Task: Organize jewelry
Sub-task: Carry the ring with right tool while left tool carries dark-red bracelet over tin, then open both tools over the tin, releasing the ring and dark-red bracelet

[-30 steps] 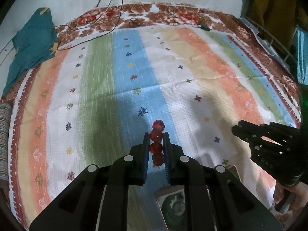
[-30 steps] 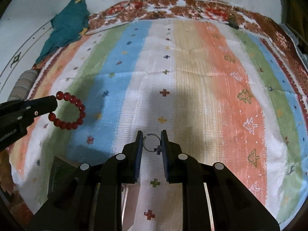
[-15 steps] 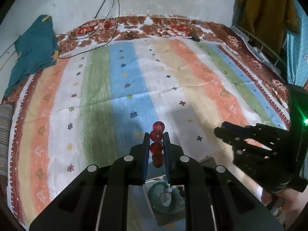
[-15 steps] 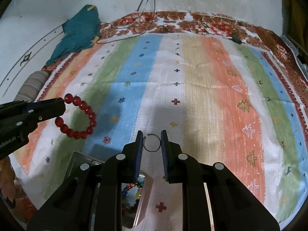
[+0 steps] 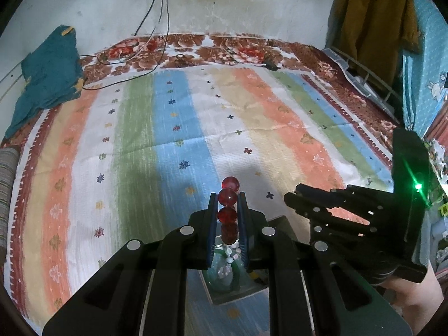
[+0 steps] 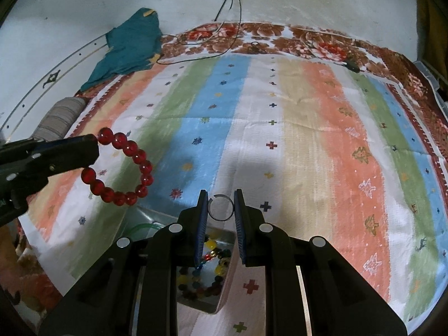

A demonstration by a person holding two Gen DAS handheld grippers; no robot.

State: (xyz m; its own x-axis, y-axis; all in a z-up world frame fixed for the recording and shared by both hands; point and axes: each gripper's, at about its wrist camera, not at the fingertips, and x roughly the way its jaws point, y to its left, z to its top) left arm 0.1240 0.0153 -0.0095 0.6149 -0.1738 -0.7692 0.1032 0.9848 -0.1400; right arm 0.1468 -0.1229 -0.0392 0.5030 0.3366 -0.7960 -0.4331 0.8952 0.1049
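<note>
My left gripper point(image 5: 227, 204) is shut on a red bead bracelet point(image 5: 229, 208), held edge-on above the striped cloth; in the right wrist view the bracelet point(image 6: 123, 172) hangs as a loop from the left gripper point(image 6: 93, 147). My right gripper point(image 6: 220, 205) is shut on a thin open metal ring point(image 6: 220, 207); it shows at the right of the left wrist view point(image 5: 289, 197). Below both grippers sits a shiny metal tray point(image 6: 156, 218) holding a multicoloured bead string point(image 6: 208, 268) and a green bangle point(image 5: 224, 275).
A striped bedspread point(image 5: 182, 128) covers the bed. A teal cloth point(image 5: 47, 75) lies at the far left, cables point(image 5: 156, 22) run down the wall onto the bed, and a rolled striped bolster point(image 6: 60, 117) lies at the left edge. Clothes point(image 5: 372, 22) hang at far right.
Both grippers have risen and pulled back with their items; the metal tray with its beads and bangle has come into view beneath them. The grips are unchanged.
</note>
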